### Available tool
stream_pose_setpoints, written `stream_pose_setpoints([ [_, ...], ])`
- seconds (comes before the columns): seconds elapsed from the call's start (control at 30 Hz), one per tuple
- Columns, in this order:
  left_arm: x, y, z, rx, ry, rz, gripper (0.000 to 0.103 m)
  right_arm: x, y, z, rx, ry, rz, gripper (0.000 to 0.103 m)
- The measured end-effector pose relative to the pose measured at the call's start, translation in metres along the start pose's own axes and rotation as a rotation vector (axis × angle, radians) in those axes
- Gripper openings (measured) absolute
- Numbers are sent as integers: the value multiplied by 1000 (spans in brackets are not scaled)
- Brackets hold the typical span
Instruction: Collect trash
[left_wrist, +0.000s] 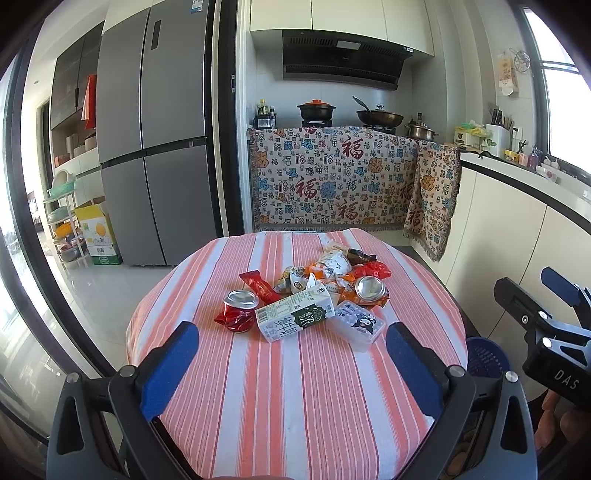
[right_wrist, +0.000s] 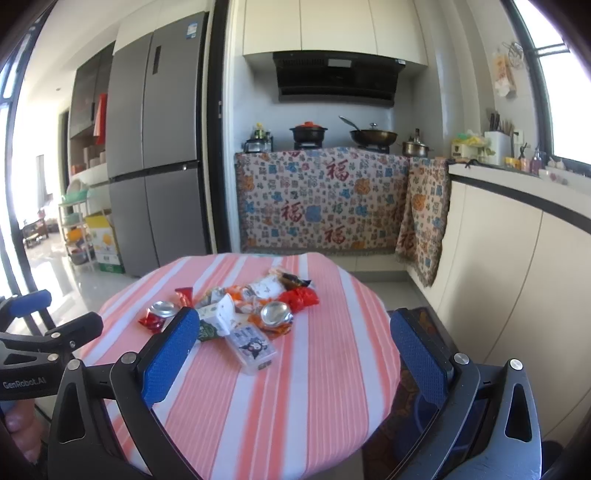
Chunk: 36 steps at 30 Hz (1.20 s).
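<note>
Both grippers hang short of the trash with jaws spread wide and nothing between them: the left gripper (left_wrist: 291, 363) faces the pile head-on over the striped table (left_wrist: 295, 398), and the right gripper (right_wrist: 295, 356) sits to its right, aimed a little across the pile. All the trash lies heaped in the middle of the table: a crushed red can (left_wrist: 240, 308) at the left, a milk carton (left_wrist: 295, 314) lying on its side against it, a clear plastic box (left_wrist: 356, 325) just beside the carton, a second can (left_wrist: 369, 288) among loose wrappers (left_wrist: 332, 269) behind. A blue basket (left_wrist: 487, 356) shows past the table's right edge, likely the bin, though little of it is visible. Nothing seems collected yet. The risks I see come from the crowding. Closing on the carton could nudge the red can, which looks light enough to roll toward the table edge. The wrappers are thin and slick, so a pinch may catch only a corner and drop it on the way over. With two grippers this near each other, reaching for neighbouring pieces could make them collide.
</note>
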<state>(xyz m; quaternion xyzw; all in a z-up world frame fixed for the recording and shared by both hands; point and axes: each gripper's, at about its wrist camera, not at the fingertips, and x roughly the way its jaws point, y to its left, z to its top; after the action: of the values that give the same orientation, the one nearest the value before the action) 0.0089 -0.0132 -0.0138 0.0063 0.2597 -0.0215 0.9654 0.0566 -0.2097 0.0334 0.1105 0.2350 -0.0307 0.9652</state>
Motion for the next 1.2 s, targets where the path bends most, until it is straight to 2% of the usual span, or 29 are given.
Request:
stream_pose_setpoints([
  [0.57,1,-3,-14,4,4,0,103,0,1,-2,2,3,0,103],
  [0.63,-3,3,-1,2,8,-2,103,1,1,-1,0,3,0,103],
  [1.2,-3,4,-3,2,10,-1,103,1,1,-2,1,4,2,103],
])
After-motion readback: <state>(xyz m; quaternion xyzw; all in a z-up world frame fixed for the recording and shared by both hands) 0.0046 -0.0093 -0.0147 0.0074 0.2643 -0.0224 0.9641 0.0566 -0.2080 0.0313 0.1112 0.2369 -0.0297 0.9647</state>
